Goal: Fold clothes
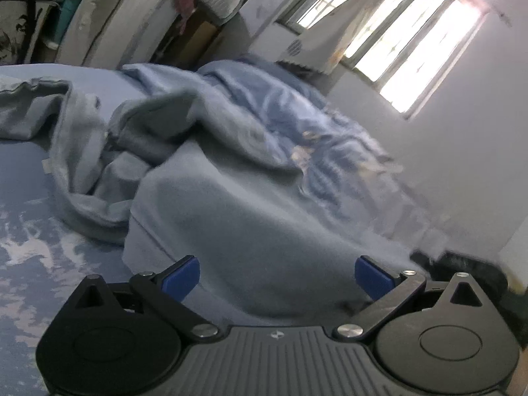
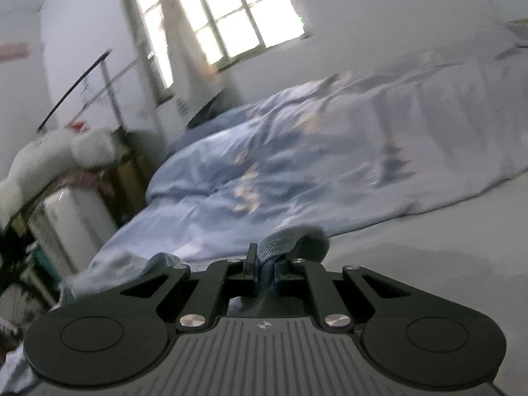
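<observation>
My right gripper [image 2: 265, 269] is pinched tight on a fold of the grey-blue garment [image 1: 231, 211]; the ribbed cloth bunches between the blue pads and bulges out past the fingertips. My left gripper [image 1: 277, 279] stands spread wide, nothing between its pads, hovering just above the near flat part of the same garment. That garment lies on the bed [image 1: 29, 231], its near half smooth, its far half heaped in loose folds toward the left. The weave looks thick and soft, like fleece or sweatshirt cloth: I judge it light, limp, not slippery, nothing to break. It will sag and drag wherever it is not held, so one pinch point will only pull it into a rope. Best hold for the left, I think, is a hem or corner on the near edge, well apart from the right's pinch, so the cloth hangs flat between the two. Beyond it a pale blue quilt [image 2: 264, 165] is rumpled across the bed. Farther off, a bright window [image 2: 224, 10].
</observation>
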